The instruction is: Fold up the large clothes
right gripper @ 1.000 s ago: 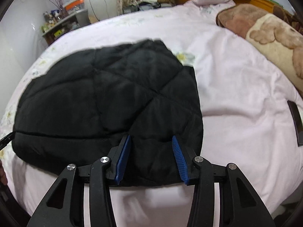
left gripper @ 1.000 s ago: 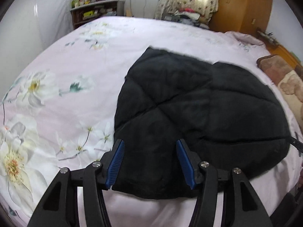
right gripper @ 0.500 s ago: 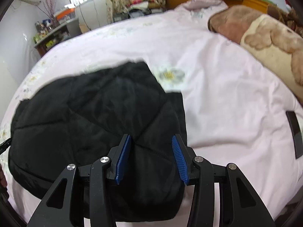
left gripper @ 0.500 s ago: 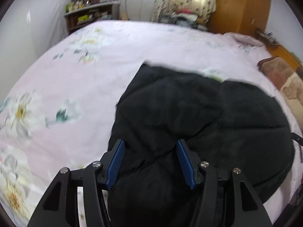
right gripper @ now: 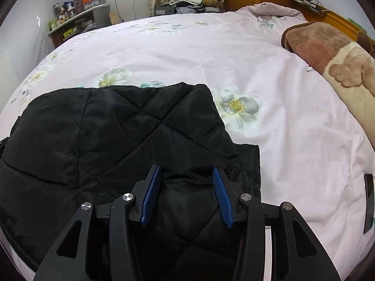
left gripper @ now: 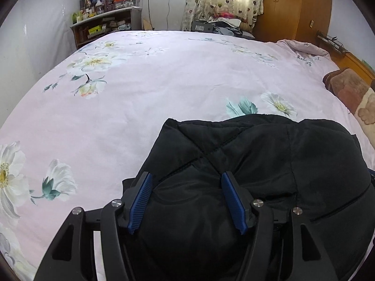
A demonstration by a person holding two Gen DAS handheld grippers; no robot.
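Note:
A black quilted jacket [left gripper: 269, 154] lies folded in a thick bundle at the near edge of the pink floral bed [left gripper: 164, 77]. It also shows in the right wrist view [right gripper: 105, 135]. My left gripper [left gripper: 186, 187] is open, low over the bundle's left near part, with fabric bulging between its blue pads. My right gripper [right gripper: 186, 182] is open over the bundle's right near corner, fabric lying between its pads. Neither gripper pinches the cloth.
A brown and cream blanket [right gripper: 332, 53] lies at the bed's right side. A dark flat object [right gripper: 369, 201] sits near the right edge. A cluttered shelf [left gripper: 103, 23], curtained window and wooden wardrobe [left gripper: 293, 7] stand beyond the bed.
Both grippers have pushed forward and down over the jacket. The jacket's far edge has come toward me, so the bundle is shorter and thicker and more bedsheet shows beyond it.

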